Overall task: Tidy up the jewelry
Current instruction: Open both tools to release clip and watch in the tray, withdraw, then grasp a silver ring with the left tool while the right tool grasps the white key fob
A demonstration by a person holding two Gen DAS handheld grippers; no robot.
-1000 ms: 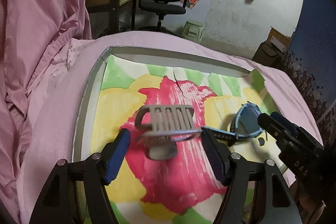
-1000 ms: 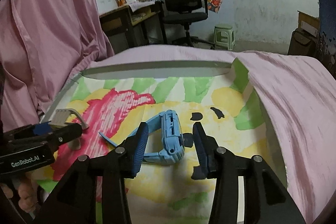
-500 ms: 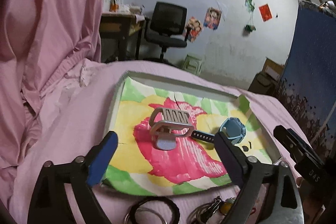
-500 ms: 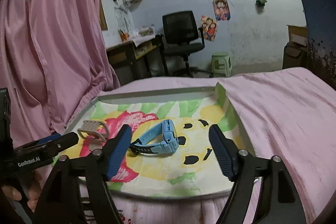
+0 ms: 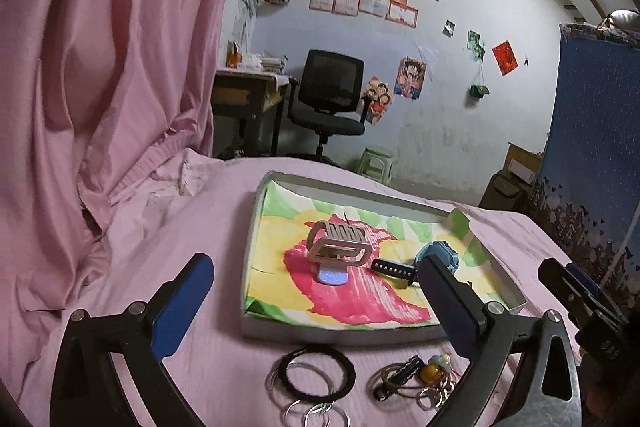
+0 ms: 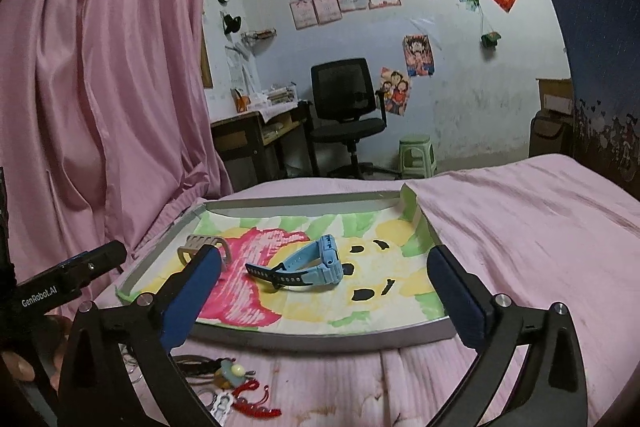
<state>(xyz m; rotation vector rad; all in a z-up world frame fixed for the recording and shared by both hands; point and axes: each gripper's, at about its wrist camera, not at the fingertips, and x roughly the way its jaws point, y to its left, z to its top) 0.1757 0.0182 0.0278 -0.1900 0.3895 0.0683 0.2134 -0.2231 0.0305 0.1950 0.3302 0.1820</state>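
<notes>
- Your left gripper (image 5: 316, 287) hangs spread wide, jaws just opened, nothing between them.
- Your right gripper (image 6: 324, 283) likewise, empty.
- Centre frame: beige watch (image 5: 340, 247) and blue watch (image 6: 308, 265) lie in the tray (image 6: 320, 339).

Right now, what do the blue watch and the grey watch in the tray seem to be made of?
Blue watch: apparently matte plastic or rubber; its strap is moulded, with punched holes. Grey watch: possibly metal or plastic; ribbed band, dull sheen.
</notes>
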